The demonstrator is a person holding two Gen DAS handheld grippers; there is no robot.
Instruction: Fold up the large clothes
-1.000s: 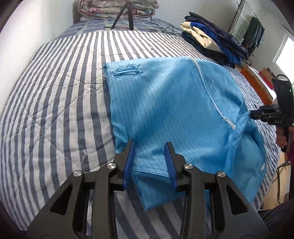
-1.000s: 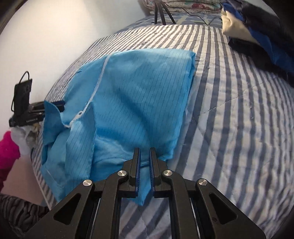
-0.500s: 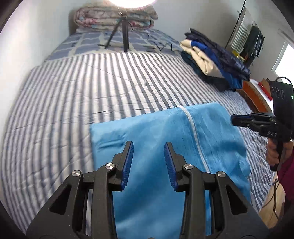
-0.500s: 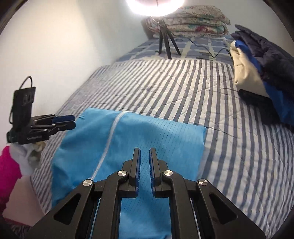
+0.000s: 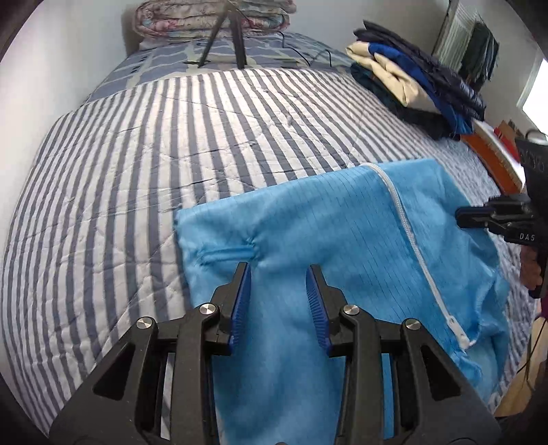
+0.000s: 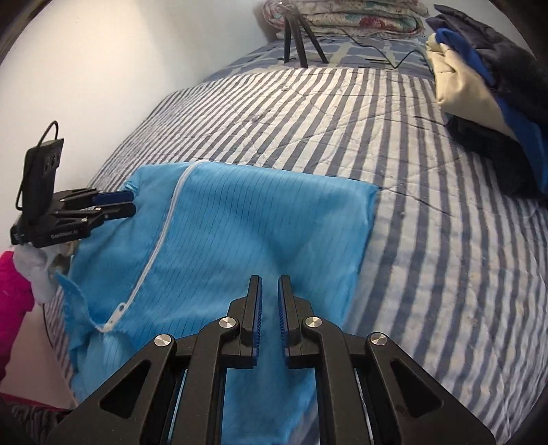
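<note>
A light blue pinstriped garment (image 5: pixel 308 246) with a white zipper (image 5: pixel 407 239) lay folded near the foot edge of a bed covered by a grey-and-white striped quilt (image 5: pixel 137 154). Its folded far edge ran straight across the quilt, and its near part hung over the bed's edge toward the person. A small stitched loop (image 5: pixel 226 253) sat on the cloth just ahead of the left tool's left finger.

The left tool (image 5: pixel 279 291) hovered over the garment, its blue-padded jaws standing apart with nothing pinched between them. The right tool (image 6: pixel 270 308) was over the garment's other half, its jaws nearly together with only a narrow slit between the pads; no fabric was seen caught in that slit. Each tool showed at the side of the other's view, and in the right wrist view a pink sleeve (image 6: pixel 13 284) appeared below the left one.

Farther up the bed, a tripod (image 5: pixel 229 37) stood before folded floral bedding (image 5: pixel 212 17) at the head. A pile of folded clothes (image 5: pixel 411 78) in dark navy, cream and blue rested along the bed's right side, well apart from the blue garment.
</note>
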